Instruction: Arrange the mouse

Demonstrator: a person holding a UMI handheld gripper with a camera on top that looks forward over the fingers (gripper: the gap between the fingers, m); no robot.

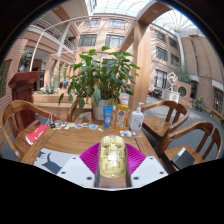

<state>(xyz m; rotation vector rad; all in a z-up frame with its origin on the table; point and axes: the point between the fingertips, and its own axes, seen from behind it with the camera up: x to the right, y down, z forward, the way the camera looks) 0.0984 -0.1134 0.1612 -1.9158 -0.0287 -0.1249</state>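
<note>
A pale yellow, see-through mouse [112,158] sits between my two fingers, its length pointing away from me. Both magenta pads [90,158] press on its sides, so my gripper [112,160] is shut on it. The mouse is held above the near part of a wooden table [75,140]. Its underside and whatever lies below it are hidden.
A potted green plant [103,75] stands at the table's far side, with a blue can [108,117], a yellow bottle [122,118] and a white bottle [137,120] before it. A red object [37,132] and a dark mat [50,157] lie left. Wooden chairs [185,130] flank the table.
</note>
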